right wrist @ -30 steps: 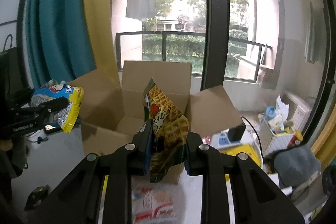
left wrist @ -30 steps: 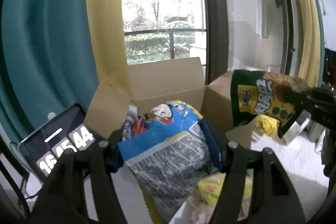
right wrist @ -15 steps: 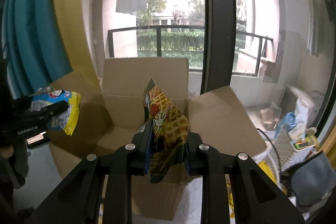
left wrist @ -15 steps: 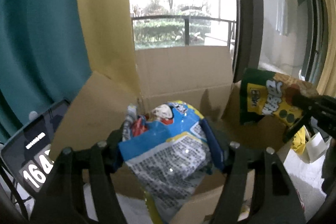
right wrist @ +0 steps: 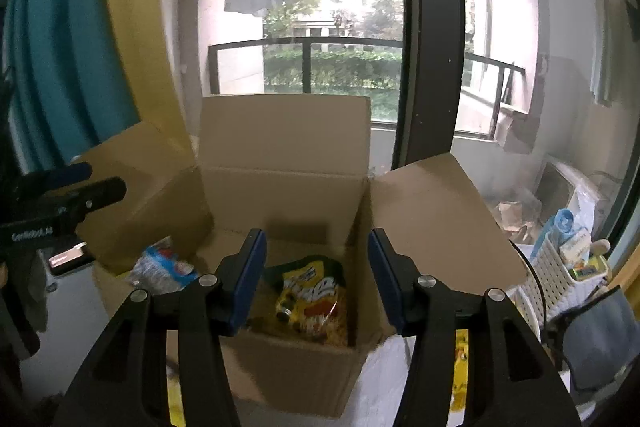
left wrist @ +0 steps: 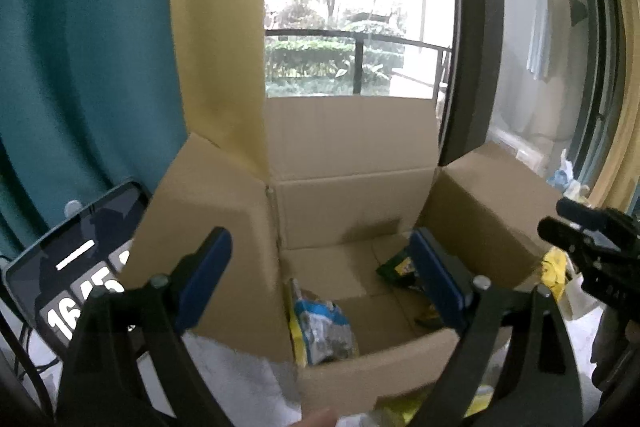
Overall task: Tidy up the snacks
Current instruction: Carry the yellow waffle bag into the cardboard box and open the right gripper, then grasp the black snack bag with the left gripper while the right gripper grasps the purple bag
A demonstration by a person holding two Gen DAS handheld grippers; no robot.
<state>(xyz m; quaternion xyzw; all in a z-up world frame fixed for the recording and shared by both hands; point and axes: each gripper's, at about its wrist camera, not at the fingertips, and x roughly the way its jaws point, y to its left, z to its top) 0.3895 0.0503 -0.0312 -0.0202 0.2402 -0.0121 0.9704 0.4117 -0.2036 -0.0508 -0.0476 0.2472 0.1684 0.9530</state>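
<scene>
An open cardboard box (left wrist: 352, 155) (right wrist: 280, 135) stands before both grippers with its flaps up. The blue snack bag (left wrist: 322, 327) (right wrist: 162, 267) lies inside at the box's left. The green and yellow snack bag (right wrist: 312, 301) (left wrist: 398, 263) lies inside at the right. My left gripper (left wrist: 320, 273) hangs over the box's near edge, its jaws opening with nothing between them. My right gripper (right wrist: 316, 269) is above the near wall, jaws also opening and empty, the yellow bag below them. Each gripper shows at the edge of the other's view.
A tablet (left wrist: 68, 267) showing a clock leans at the left of the box. Teal and yellow curtains (left wrist: 88, 67) hang behind. A white basket (right wrist: 560, 275) with small items and more yellow packets (left wrist: 554, 267) lie to the right. A window with a railing is behind.
Both grippers moved in over the box and let go. The blue bag fell from the left jaws and the green and yellow bag from the right jaws into the box.
</scene>
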